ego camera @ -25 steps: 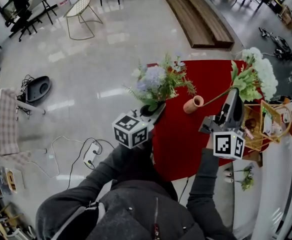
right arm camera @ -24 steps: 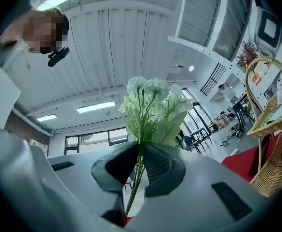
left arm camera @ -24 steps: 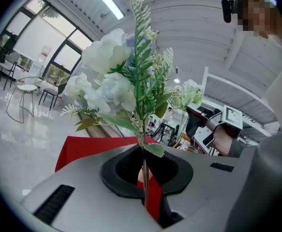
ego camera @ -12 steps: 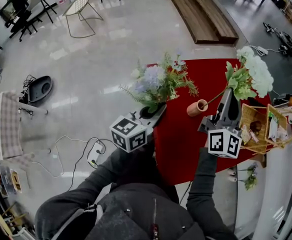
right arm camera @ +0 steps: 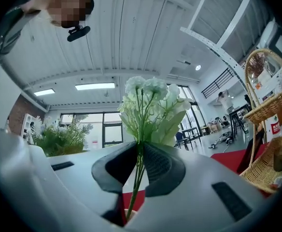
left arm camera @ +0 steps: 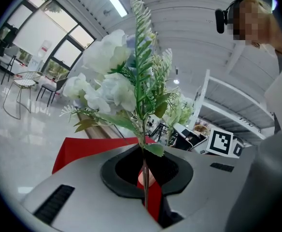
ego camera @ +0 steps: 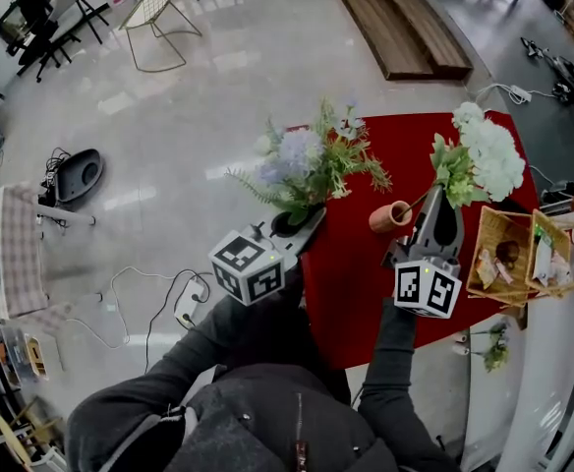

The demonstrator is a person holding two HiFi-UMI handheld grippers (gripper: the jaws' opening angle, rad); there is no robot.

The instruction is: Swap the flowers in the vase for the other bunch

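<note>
Above the red table (ego camera: 366, 293), white bunch (ego camera: 484, 155) sits pinched in right tongs (ego camera: 438, 199).

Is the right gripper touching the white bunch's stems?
Touching. The right gripper grips the white bunch by its stems; the right gripper view shows it.

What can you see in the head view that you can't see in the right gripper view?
Only the head view shows the wire chair and the power strip on the shiny floor. Only the right gripper view shows the ceiling lights and, close up, the right claw shut on the stems of the white bunch. Both show the white bunch, the wicker basket and the red table.
</note>
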